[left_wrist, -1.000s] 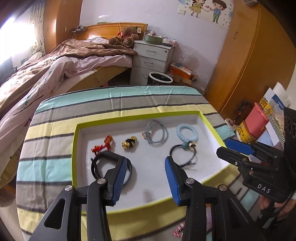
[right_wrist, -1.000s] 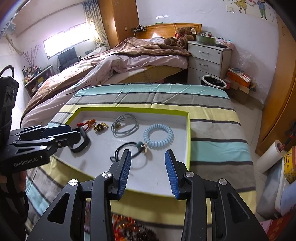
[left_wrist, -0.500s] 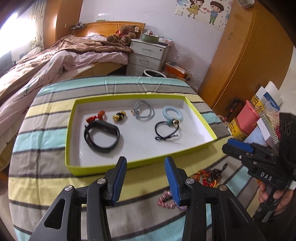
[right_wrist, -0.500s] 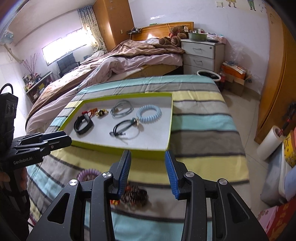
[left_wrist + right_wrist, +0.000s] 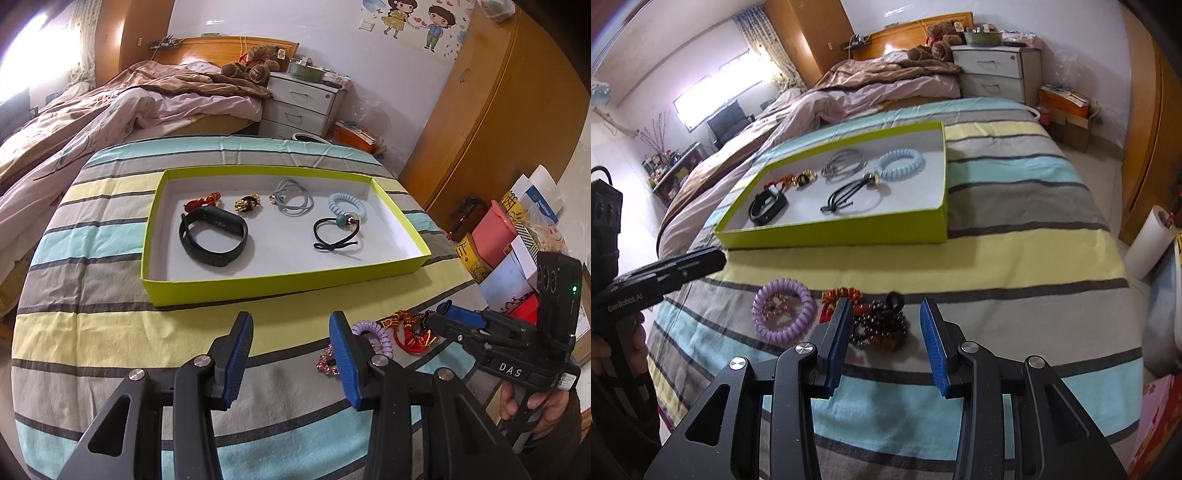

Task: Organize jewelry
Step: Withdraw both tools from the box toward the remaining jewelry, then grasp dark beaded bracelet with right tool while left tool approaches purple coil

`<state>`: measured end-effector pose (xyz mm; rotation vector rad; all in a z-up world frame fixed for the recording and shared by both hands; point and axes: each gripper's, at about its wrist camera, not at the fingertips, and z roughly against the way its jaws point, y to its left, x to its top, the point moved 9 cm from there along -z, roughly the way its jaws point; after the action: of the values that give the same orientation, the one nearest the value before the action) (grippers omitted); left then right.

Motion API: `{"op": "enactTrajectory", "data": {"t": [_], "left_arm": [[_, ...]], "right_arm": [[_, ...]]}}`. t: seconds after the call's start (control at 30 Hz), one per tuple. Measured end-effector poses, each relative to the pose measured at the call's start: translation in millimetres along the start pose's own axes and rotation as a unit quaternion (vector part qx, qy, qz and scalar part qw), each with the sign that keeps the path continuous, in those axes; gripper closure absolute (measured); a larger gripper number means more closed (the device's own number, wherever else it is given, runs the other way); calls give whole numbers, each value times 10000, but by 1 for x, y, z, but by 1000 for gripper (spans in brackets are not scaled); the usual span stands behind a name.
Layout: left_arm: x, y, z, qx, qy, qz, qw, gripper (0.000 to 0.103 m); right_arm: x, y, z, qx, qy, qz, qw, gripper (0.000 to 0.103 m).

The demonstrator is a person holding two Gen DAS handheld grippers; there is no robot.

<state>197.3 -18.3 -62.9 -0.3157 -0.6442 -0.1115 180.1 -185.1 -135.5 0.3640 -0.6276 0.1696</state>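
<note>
Right hand-held gripper (image 5: 882,332): we hold it low over the striped cloth (image 5: 1015,258) on the tabletop, fingers apart, nothing gripped; a dark bead bracelet pile (image 5: 881,325) sits between the blue pads.
Left hand-held gripper (image 5: 291,350): fingers apart too, empty, above the cloth just short of the tray.
Loose items, near edge: purple coil hair tie (image 5: 783,311) lies flat w/ a small pink beaded piece (image 5: 774,308) inside its ring; red-orange knotted charm (image 5: 842,295) touches the bead pile on its left side; a black loop (image 5: 895,298) sits at the pile's far edge.
Tray: green-sided tray (image 5: 288,282) w/ white floor, beyond the loose items, apart from them.
In tray, near row: black wristband (image 5: 213,236) at left; black hair tie w/ bead (image 5: 338,234) at right.
In tray, far row, l to r: red charm (image 5: 202,200), gold-black piece (image 5: 248,203), grey hair ties (image 5: 293,196), light blue coil tie (image 5: 347,207). Blue coil touches the black tie's bead.
Beyond tabletop: bed w/ pink-brown bedding (image 5: 110,110), white nightstand (image 5: 303,105), teddy bear (image 5: 255,66) beside it.
Right side, floor: boxes & bags, contents too small for us to tell.
</note>
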Motion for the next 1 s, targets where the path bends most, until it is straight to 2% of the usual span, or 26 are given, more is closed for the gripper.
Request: {"op": "enactTrajectory", "data": {"t": [0.23, 0.33, 0.8, 1.0], "left_arm": [[-5, 2, -1, -9, 47, 43, 10000, 60], [-8, -2, -3, -46, 90, 16, 9999, 60], [-14, -31, -16, -185, 285, -317, 9989, 60], [-12, -49, -30, -155, 421, -688, 9966, 60]], "right_arm": [[-7, -1, -4, -24, 57, -46, 10000, 64], [-8, 0, -3, -43, 42, -5, 10000, 78], [0, -16, 18, -410, -453, -94, 9981, 80], [-2, -18, 24, -325, -540, -176, 9979, 80]]}}
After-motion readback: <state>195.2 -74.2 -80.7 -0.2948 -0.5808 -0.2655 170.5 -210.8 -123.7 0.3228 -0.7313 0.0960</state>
